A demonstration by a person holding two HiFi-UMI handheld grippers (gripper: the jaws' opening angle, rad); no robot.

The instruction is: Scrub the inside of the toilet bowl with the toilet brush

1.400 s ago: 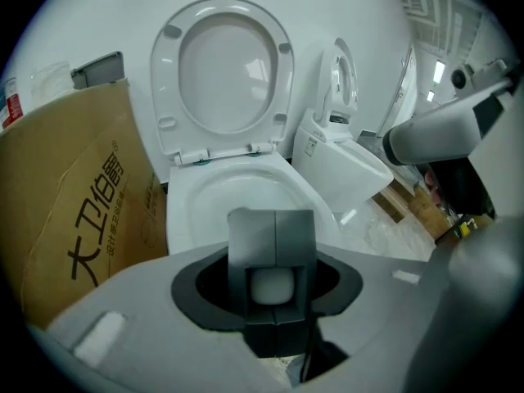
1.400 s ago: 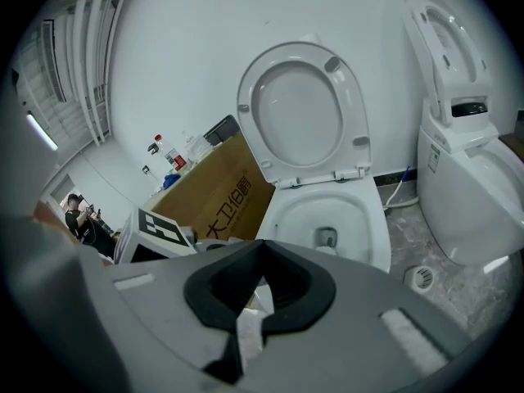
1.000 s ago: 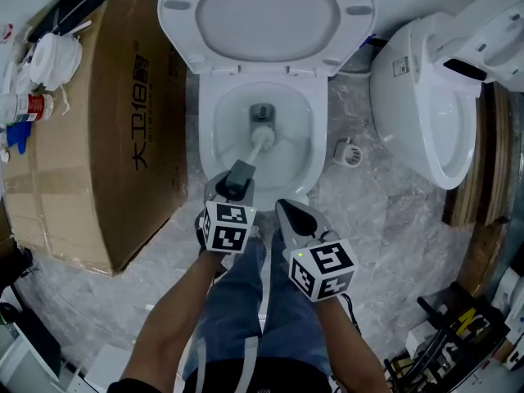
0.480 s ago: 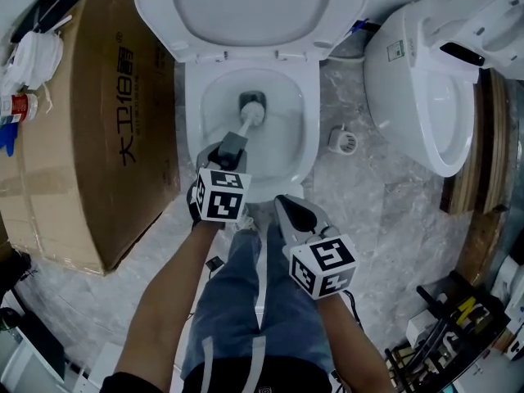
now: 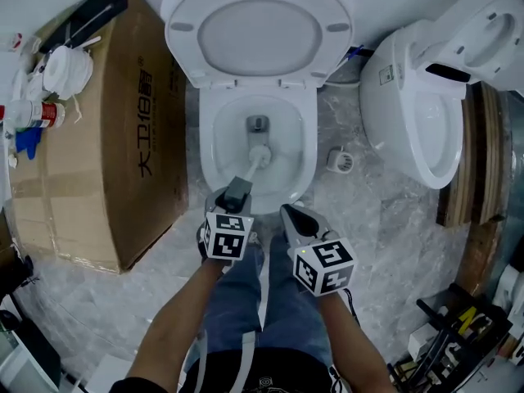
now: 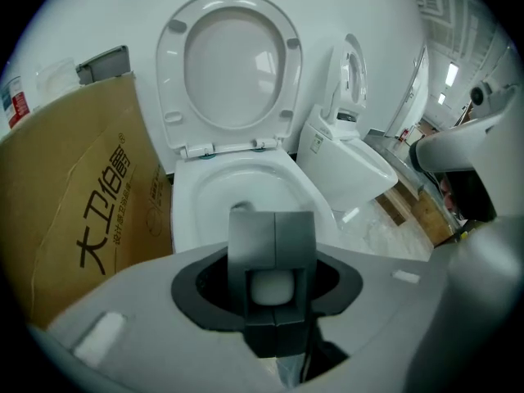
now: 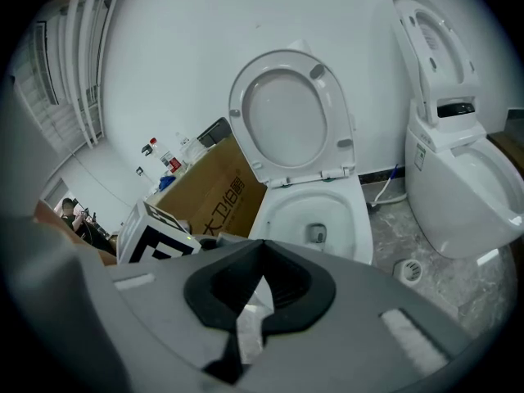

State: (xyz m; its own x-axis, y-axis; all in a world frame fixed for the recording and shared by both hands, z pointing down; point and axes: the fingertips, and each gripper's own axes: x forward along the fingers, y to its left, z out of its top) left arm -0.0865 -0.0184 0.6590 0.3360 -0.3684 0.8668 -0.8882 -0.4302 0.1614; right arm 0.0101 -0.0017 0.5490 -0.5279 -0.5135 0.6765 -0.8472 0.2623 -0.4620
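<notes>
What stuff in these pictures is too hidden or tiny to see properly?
Toilet brush: in the left gripper view, the left gripper has its shut jaws covering all but the white handle end.
Its bristles: head view, too small to tell if they touch the toilet bowl.
Second toilet: head view, cut by the right edge.
Bottle labels: head view, too small to read.

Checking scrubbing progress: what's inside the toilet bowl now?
The toilet brush rests head-down in the toilet bowl, just short of the dark drain opening; the left tool grips its handle. The porcelain beneath its head is hidden.
</notes>
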